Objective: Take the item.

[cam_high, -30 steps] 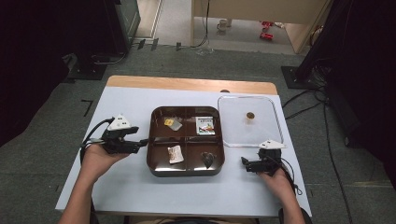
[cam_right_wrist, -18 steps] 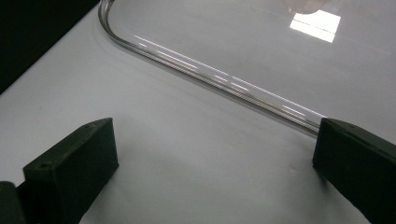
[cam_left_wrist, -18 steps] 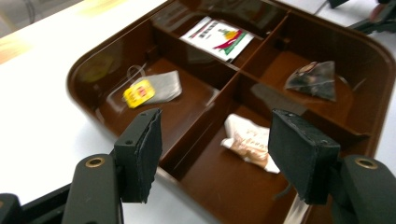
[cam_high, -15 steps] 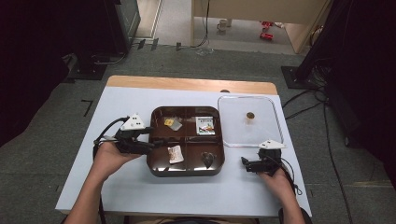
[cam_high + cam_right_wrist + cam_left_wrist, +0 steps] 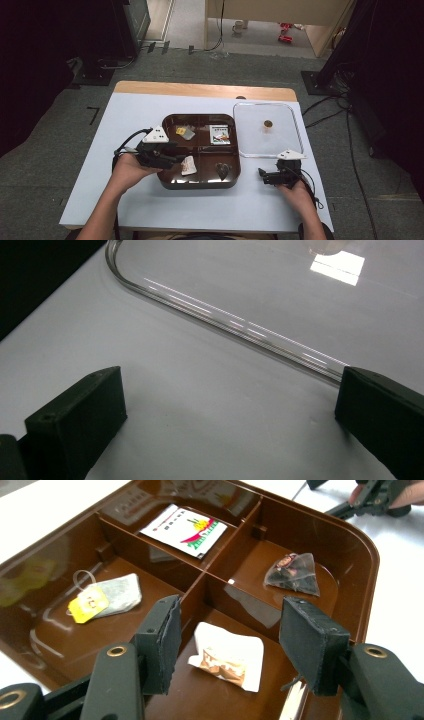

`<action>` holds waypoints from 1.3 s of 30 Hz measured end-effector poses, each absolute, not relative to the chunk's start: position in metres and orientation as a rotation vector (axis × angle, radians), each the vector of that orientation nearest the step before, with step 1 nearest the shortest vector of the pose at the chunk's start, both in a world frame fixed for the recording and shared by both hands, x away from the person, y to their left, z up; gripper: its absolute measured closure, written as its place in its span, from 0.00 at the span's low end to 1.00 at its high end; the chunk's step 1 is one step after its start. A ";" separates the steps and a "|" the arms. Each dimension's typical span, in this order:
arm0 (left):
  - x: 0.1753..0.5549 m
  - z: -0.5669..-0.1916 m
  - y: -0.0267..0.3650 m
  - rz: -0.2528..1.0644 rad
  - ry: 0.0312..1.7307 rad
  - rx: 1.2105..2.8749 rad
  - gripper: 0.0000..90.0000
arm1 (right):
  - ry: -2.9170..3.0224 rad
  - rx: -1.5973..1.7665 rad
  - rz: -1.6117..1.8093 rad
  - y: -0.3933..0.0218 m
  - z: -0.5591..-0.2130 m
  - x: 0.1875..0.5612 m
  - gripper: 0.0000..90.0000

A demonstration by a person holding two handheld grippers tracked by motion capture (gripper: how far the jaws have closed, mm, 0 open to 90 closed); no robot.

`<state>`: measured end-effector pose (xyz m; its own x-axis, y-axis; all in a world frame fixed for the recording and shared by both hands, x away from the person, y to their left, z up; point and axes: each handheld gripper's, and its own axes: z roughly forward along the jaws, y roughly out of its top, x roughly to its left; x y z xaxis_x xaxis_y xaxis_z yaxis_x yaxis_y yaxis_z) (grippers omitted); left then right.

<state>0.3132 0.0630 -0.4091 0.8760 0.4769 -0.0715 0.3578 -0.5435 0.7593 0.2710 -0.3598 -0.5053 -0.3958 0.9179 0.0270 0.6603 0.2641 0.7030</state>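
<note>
We see the left gripper (image 5: 227, 635) spread above the white packet (image 5: 227, 656) in the tray (image 5: 170, 181); the right gripper (image 5: 230, 410) rests spread beside the clear lid (image 5: 280, 295).

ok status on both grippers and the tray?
Left gripper open, fingers over the white packet in the brown tray. Right gripper open, on the table by the clear lid. Nothing blocking the packet.

No legible text found. The white sachet (image 5: 183, 530) in the brown tray (image 5: 357, 545) carries red and green print, too blurred to read. The yellow tag (image 5: 88, 603) on the tea bag (image 5: 119, 594) bears indistinct marks.
</note>
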 end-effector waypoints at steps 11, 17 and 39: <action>0.319 -0.434 0.047 0.156 0.604 2.299 0.48 | 2.154 1.433 0.908 -0.360 -0.505 0.271 0.00; 0.323 -0.444 0.040 0.168 0.632 2.363 0.49 | 2.154 1.433 0.908 -0.360 -0.505 0.271 0.00; 0.331 -0.458 0.020 0.205 0.689 2.524 0.60 | 2.154 1.429 0.908 -0.360 -0.505 0.271 0.00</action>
